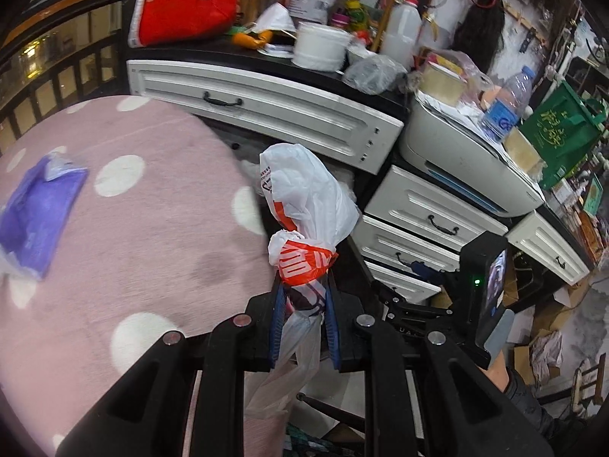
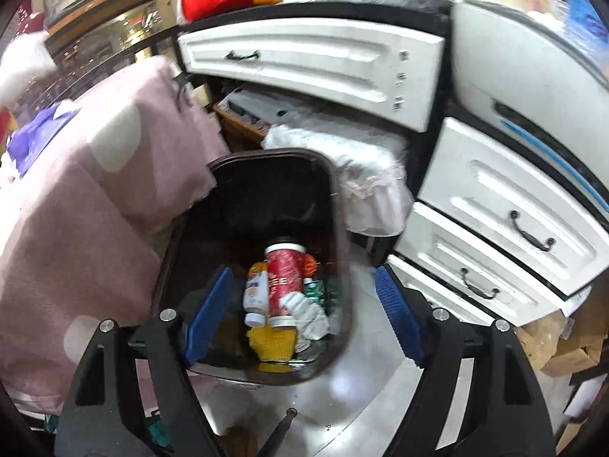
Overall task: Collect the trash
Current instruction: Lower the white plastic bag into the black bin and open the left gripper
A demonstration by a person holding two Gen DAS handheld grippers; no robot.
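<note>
The right gripper (image 2: 304, 316) stands wide and empty directly over the brown trash bin (image 2: 323, 175), which already holds a red canister (image 2: 283, 282), a small bottle (image 2: 255, 293) and crumpled wrappers. The left gripper (image 1: 303, 304) is clamped on a white-and-orange plastic bag (image 1: 304, 205), not yet binned. A purple packet (image 1: 34, 213) remains on the pink spotted blanket (image 1: 152, 247).

Right gripper (image 2: 304, 312) hangs over the dark bin (image 2: 262, 175), jaws spread wide with nothing between them; a red can (image 2: 283, 278) and white bottle (image 2: 255, 293) lie inside, pink blanket (image 2: 95, 198) left, white drawers (image 2: 506, 205) right.
</note>
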